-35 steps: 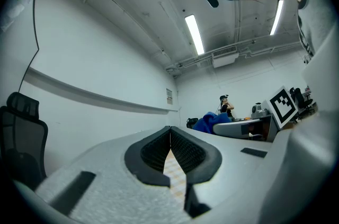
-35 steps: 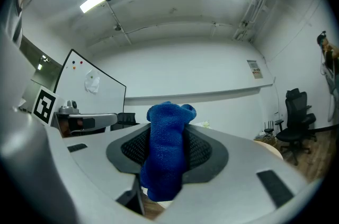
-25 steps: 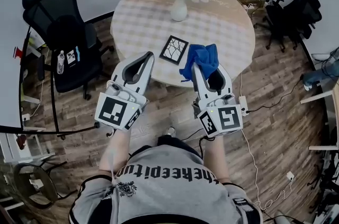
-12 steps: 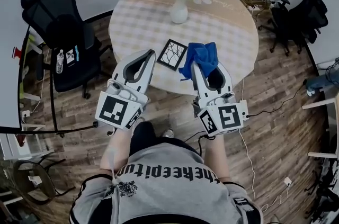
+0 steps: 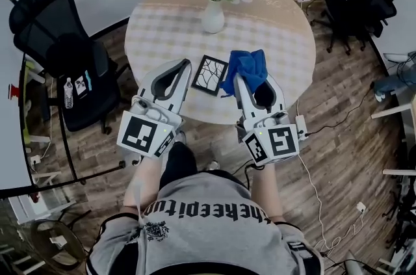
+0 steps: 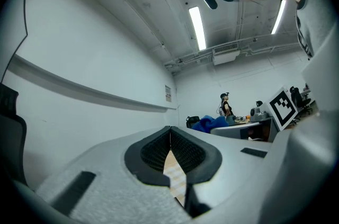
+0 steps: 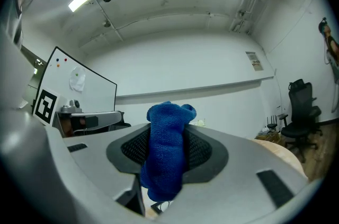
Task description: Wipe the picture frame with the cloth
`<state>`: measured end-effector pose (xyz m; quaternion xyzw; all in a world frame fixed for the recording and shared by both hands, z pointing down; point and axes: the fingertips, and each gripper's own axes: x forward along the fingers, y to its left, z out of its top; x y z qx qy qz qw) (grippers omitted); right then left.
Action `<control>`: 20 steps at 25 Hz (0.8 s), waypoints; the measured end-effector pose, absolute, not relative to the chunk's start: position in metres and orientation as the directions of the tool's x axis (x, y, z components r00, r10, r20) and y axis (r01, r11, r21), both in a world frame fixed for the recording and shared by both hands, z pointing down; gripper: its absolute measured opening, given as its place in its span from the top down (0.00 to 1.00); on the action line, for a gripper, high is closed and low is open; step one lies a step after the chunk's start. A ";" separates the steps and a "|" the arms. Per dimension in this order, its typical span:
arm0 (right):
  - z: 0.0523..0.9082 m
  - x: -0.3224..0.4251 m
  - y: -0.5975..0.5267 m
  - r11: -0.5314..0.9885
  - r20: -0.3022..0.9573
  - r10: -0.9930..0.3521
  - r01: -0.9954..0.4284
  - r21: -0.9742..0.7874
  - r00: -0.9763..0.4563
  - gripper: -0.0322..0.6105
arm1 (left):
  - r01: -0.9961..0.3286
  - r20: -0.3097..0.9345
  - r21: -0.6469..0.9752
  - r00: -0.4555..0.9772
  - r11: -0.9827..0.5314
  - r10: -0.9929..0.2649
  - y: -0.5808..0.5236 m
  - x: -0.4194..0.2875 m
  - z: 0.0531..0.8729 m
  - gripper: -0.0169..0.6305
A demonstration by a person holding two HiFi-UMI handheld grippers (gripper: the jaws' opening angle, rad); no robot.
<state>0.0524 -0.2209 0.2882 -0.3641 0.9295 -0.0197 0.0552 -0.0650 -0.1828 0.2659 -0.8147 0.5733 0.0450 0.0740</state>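
At the far left a black mesh-backed office chair [image 5: 55, 39] stands clear of the round table [image 5: 162, 26], whose top has a pale checked pattern inside a tan rim. Your left gripper [image 5: 184, 64] is a white shell with a marker cube at its back, and its jaws are together with nothing in them. The head view gives you only a dark loop there. The left gripper view shows ribbed black pads [image 6: 156, 151] meeting at the tips, with a sliver of checked table below them.

Just right of that tip, the picture frame [image 5: 211, 75] lies flat on the near part of the table. It is square, with a thin black border and a white sheet crossed by dark branching lines. Only the head view shows it. Farther off stands a smooth white vase [image 5: 213, 17] of white flowers.

Right of the frame, the blue cloth [image 5: 247, 69] bunches in soft folds, clamped in your right gripper [image 5: 253, 86]. The right gripper view shows its knitted weave, pinched between meshed black pads.
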 end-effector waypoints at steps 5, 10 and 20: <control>0.289 0.033 -0.243 0.691 -0.079 -0.723 -0.718 -0.081 -0.686 0.71 | -0.916 -0.155 -0.065 0.401 -0.395 -0.903 -0.213 -0.084 0.265 0.95; 0.291 0.013 -0.262 0.645 -0.070 -0.764 -0.760 -0.081 -0.641 0.71 | -0.889 -0.155 -0.059 0.458 -0.455 -0.875 -0.241 -0.104 0.267 0.95; 0.297 -0.012 -0.291 0.542 -0.051 -0.841 -0.837 -0.082 -0.539 0.71 | -0.816 -0.152 -0.047 0.576 -0.576 -0.803 -0.287 -0.127 0.270 0.95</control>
